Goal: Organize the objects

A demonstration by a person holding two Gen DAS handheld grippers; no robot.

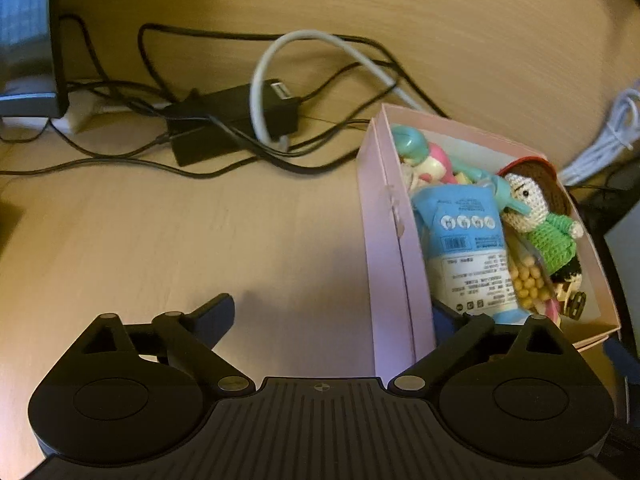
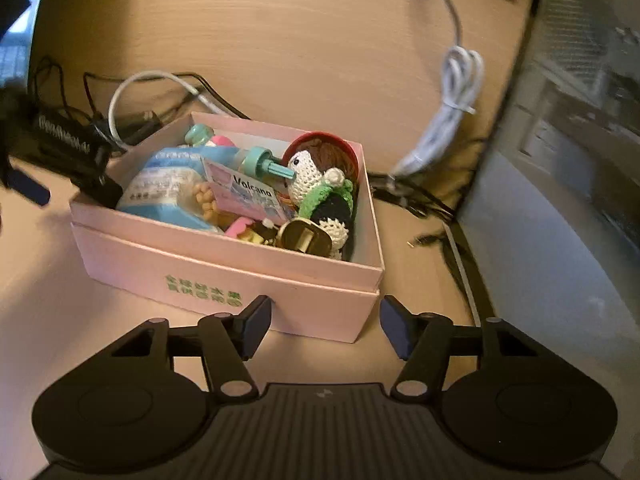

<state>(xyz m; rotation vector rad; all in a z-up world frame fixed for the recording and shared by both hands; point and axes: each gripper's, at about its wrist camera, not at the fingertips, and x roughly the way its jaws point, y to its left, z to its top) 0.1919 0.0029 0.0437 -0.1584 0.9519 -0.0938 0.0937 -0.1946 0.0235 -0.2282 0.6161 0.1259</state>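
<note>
An open pink box point(image 1: 384, 240) stands on the wooden desk, filled with small things. Inside are a blue and white pouch point(image 1: 464, 240), a crocheted doll in green point(image 1: 540, 220) and a packet of yellow beads point(image 1: 528, 284). My left gripper point(image 1: 332, 316) is open wide and straddles the box's left wall, one finger outside and the other inside by the pouch. In the right wrist view the pink box point(image 2: 240, 276) lies just ahead. My right gripper point(image 2: 325, 330) is open with the box's near right corner between its fingers, pads apart from the card. The left gripper point(image 2: 70, 190) shows at the box's left end.
A tangle of black cables with a black adapter point(image 1: 232, 120) and a grey looped cable point(image 1: 272, 80) lies behind the box. A bundled white cable point(image 2: 448, 120) sits to its right. A monitor foot point(image 1: 28, 96) stands far left, and a grey panel point(image 2: 560, 220) borders the right.
</note>
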